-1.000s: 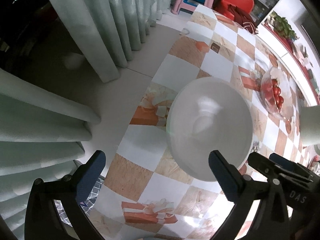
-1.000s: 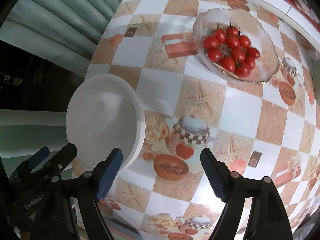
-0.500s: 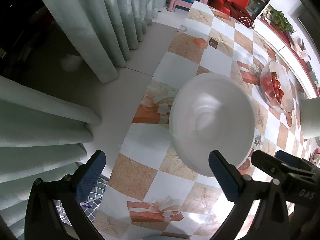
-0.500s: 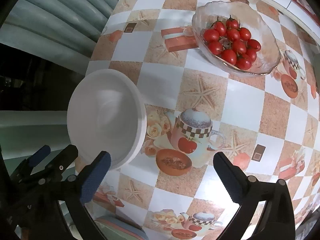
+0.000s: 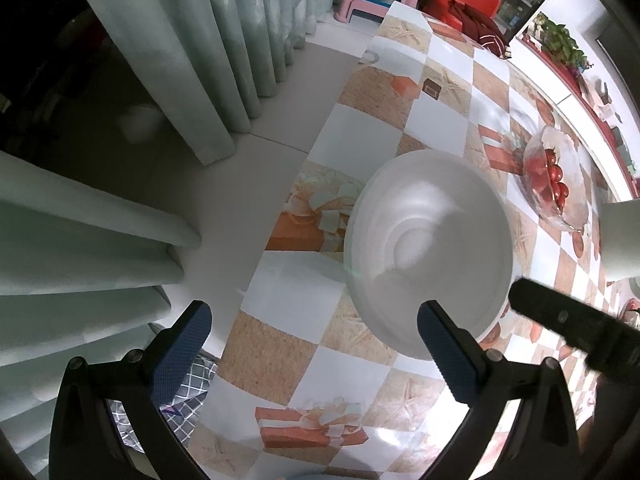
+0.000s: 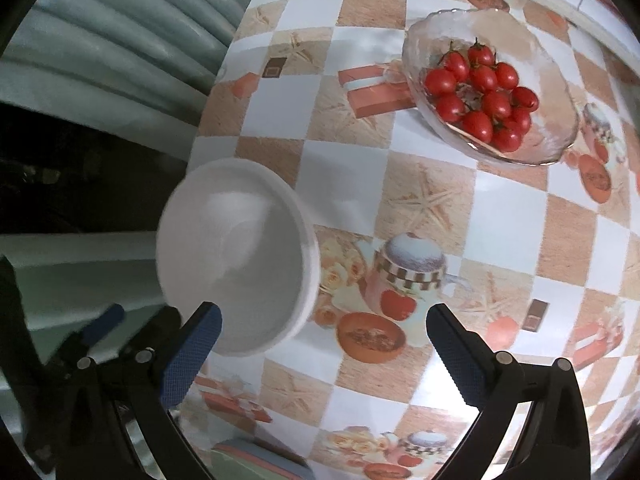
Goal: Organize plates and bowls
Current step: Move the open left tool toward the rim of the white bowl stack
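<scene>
The right gripper was half closed a second ago and now its jaws are spread wide, holding nothing. The left gripper was wide apart then and is the same now, also holding nothing. The white bowl sits by itself on the bench, close to the edge by the curtain, just in front of both grippers. It looks a bit blurry in the right view. I think the bowl has just been let go, so this bowl may be done. I count one white bowl, one glass bowl farther back and well apart from it, about a dozen red tomatoes inside that one, and two grippers.
</scene>
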`<act>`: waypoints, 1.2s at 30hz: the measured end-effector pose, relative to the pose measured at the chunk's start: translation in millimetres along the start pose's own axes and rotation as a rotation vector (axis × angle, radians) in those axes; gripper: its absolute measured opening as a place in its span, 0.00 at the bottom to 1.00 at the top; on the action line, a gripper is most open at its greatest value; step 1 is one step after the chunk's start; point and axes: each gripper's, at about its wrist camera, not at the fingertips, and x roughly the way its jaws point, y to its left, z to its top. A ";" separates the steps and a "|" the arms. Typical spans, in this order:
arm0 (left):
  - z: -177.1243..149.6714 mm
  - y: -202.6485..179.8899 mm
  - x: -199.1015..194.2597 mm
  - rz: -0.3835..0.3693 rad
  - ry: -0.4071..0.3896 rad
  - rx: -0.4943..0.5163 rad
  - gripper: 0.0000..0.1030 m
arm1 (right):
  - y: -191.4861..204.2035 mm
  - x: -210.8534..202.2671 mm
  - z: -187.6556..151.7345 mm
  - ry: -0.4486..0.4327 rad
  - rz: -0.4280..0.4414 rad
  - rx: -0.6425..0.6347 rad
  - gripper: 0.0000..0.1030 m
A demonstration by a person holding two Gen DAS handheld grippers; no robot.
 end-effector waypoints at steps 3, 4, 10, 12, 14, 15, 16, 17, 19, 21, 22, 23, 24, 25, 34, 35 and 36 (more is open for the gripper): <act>2.0 -0.7 4.8 0.015 0.017 0.008 1.00 | -0.7 4.6 6.5 0.018 0.000 0.013 1.00; 2.2 -1.1 6.5 0.016 0.020 0.009 1.00 | -0.4 7.4 8.1 0.031 0.000 0.013 1.00; 2.1 -8.1 11.7 0.021 0.027 0.041 1.00 | 0.1 14.5 10.0 0.051 0.006 0.011 1.00; 3.8 -11.4 13.0 0.014 0.029 0.049 1.00 | -1.6 18.5 9.0 0.063 0.004 0.017 1.00; 5.3 -13.1 15.0 0.008 0.034 0.047 1.00 | -3.4 21.1 8.6 0.064 0.004 0.020 1.00; 6.2 -14.0 16.1 0.007 0.037 0.049 1.00 | -3.8 22.2 8.8 0.064 0.003 0.020 1.00; 7.2 -15.1 17.6 0.010 0.038 0.051 1.00 | -4.1 23.5 9.4 0.065 0.002 0.018 1.00; 8.1 -17.9 19.7 0.018 0.040 0.058 1.00 | -3.9 24.9 10.5 0.065 0.000 0.018 1.00; 10.4 -20.0 23.4 0.019 0.044 0.062 1.00 | -4.3 28.1 13.1 0.065 -0.001 0.020 1.00; 12.9 -21.7 28.4 0.016 0.052 0.059 1.00 | -2.5 32.8 16.6 0.067 -0.003 0.021 1.00; 14.8 -22.5 30.2 0.014 0.057 0.057 1.00 | -1.7 36.2 17.2 0.068 -0.007 0.020 1.00; 16.0 -23.4 33.3 0.007 0.061 0.056 1.00 | -0.8 39.6 18.5 0.071 -0.013 0.020 1.00; 16.5 -25.2 35.3 0.008 0.064 0.061 1.00 | -0.4 42.9 19.1 0.072 -0.020 0.022 1.00; 16.9 -27.0 36.9 0.010 0.063 0.068 1.00 | 0.3 45.7 19.8 0.071 -0.027 0.025 1.00; 18.9 -46.8 55.9 0.019 0.061 0.131 0.99 | 16.9 73.1 26.5 0.054 -0.103 -0.009 1.00; 19.2 -48.3 57.9 0.024 0.062 0.133 0.99 | 18.4 75.7 27.7 0.055 -0.109 -0.006 1.00; 19.5 -48.9 60.1 0.022 0.066 0.131 0.99 | 18.2 77.9 28.6 0.056 -0.111 -0.001 1.00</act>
